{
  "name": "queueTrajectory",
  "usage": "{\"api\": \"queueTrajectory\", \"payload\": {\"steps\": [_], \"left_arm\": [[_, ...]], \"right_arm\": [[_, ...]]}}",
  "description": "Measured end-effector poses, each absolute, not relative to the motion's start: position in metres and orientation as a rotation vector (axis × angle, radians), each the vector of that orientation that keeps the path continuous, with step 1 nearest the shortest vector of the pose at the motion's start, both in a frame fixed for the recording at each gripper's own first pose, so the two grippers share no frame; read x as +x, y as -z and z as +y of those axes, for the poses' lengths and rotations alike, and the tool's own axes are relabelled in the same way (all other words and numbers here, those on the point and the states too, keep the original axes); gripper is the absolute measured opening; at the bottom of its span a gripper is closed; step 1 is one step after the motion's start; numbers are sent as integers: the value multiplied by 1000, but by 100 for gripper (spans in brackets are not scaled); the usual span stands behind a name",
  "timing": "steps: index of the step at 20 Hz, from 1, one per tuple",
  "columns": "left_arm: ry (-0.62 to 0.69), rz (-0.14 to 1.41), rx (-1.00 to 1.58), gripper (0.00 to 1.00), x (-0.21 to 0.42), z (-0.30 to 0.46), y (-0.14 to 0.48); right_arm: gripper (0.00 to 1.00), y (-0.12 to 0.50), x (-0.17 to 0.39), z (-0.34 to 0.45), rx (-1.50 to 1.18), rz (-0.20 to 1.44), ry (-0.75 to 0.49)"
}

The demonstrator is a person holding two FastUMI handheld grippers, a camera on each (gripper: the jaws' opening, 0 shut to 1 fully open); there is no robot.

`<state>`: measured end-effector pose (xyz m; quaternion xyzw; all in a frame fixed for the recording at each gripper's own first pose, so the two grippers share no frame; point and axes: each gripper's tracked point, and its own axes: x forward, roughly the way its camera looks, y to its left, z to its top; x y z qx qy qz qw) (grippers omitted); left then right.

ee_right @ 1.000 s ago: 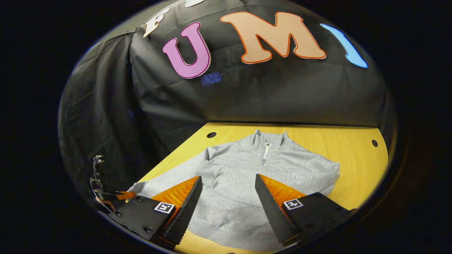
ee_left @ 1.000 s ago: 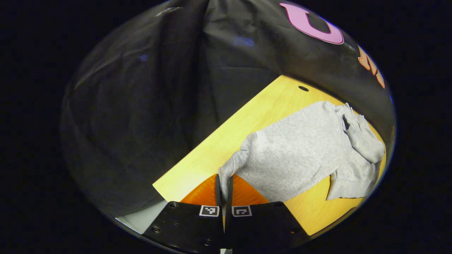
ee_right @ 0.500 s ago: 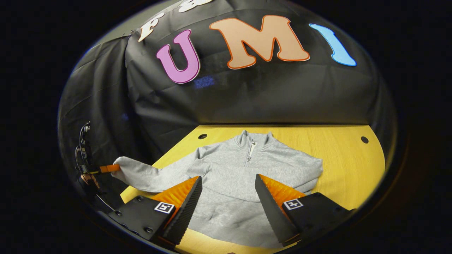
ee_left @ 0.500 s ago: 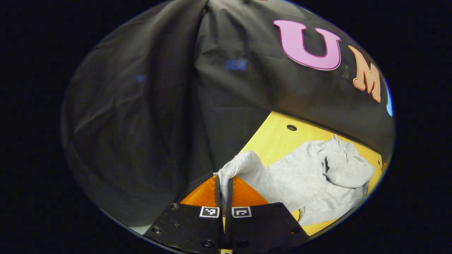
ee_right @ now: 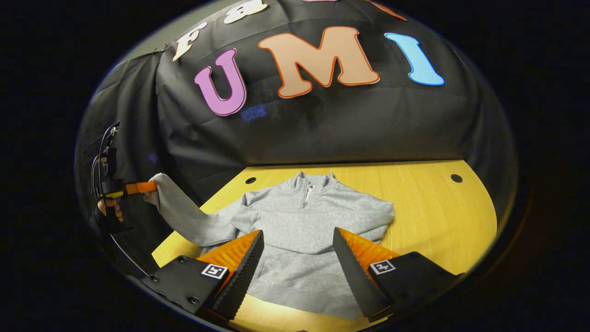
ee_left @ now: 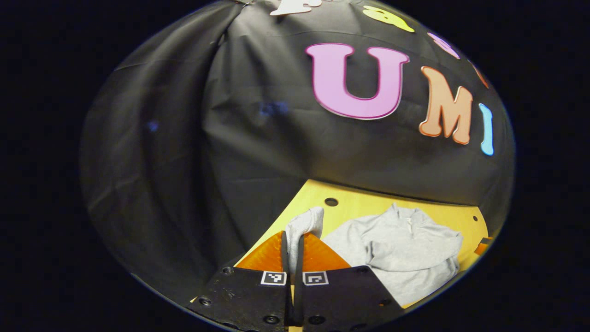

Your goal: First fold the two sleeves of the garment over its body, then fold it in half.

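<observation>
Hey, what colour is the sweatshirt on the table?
The sweatshirt is plain light heather grey, clearest in the right gripper view.

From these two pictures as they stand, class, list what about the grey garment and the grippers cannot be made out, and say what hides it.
- Sleeve cuff, left gripper view: its end is hidden between the shut fingers of the left gripper.
- Garment, right gripper view: the hem corners are covered by the open right gripper.
- The far sleeve, folded across the chest: its cuff cannot be found.
- Table: the near edge is cut off.
</observation>
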<state>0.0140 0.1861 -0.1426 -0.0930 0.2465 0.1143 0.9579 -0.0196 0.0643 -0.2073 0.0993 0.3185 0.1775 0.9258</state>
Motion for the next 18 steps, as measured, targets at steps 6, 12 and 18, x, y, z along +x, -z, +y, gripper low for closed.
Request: {"api": "queueTrajectory", "payload": {"steps": [6, 12, 18], "left_arm": [[-73, 445, -168, 0, 62, 104, 108], [87, 428, -163, 0, 97, 10, 92], [263, 420, -143, 0, 112, -95, 83]], "right_arm": [[96, 206, -33, 19, 219, 644, -278], [96, 202, -50, -30, 205, 635, -196], [96, 200, -65, -70, 212, 631, -127]]}}
